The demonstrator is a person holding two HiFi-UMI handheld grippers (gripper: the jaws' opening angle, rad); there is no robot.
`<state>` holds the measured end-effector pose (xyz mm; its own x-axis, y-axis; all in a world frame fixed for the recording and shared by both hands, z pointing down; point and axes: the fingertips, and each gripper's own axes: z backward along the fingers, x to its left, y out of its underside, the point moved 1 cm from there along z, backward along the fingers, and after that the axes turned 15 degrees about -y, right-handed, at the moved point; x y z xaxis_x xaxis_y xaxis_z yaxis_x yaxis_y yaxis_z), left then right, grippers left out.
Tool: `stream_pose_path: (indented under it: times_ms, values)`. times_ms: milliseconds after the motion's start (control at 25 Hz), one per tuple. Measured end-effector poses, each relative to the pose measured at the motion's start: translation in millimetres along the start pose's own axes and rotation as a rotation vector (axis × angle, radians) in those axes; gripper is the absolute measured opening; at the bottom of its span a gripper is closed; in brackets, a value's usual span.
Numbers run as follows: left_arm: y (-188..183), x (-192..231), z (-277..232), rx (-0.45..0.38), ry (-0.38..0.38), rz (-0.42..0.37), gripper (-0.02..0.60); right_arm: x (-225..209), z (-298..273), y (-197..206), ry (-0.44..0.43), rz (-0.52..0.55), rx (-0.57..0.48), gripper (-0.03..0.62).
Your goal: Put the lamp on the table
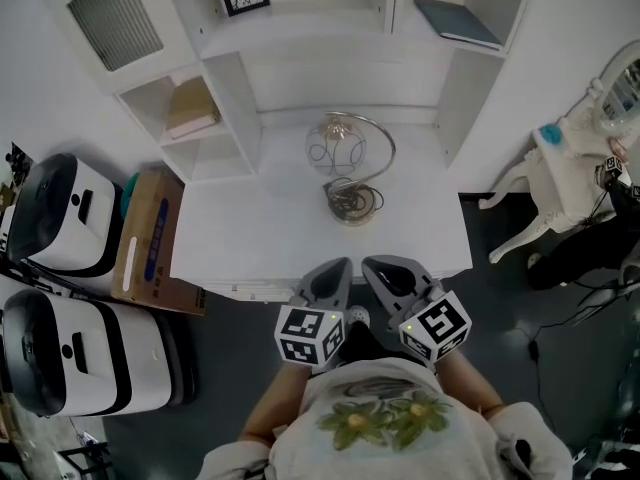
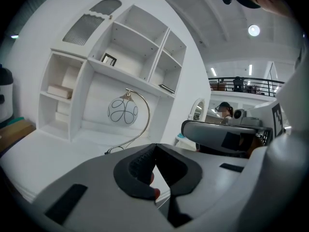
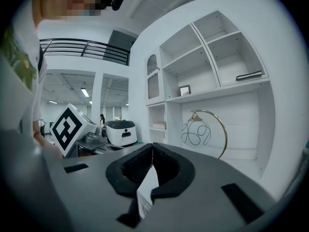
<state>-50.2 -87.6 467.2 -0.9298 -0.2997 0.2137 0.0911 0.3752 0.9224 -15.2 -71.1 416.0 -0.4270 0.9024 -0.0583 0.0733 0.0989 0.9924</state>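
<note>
Right gripper, fingers pressed together, lamp upright beyond, base hidden, seemingly on the white table.

I hold my left gripper and right gripper side by side, jaws closed together, both empty.

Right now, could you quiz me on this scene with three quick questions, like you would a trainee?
1. True or false: the lamp stands on the white table.
2. Pick one. The left gripper and the right gripper are: A) both shut and empty, B) both shut on the lamp, C) one open, one shut.
3. Short answer: what lies flat on the shelf at the upper right of the head view?

Key
1. True.
2. A. Both are held close to the person, away from the lamp.
3. A dark book.
</note>
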Motion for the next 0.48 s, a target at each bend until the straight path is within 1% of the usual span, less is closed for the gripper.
stream_pose_path:
  times_ms: [280,480]
  values:
    - [35,-22,38,0.030,0.017,0.024,0.028,42,25,13,-0.001,-0.009,0.024,0.031]
    - [53,-33,64,0.036,0.025,0.033,0.028,71,39,24,0.004,-0.027,0.032,0.031]
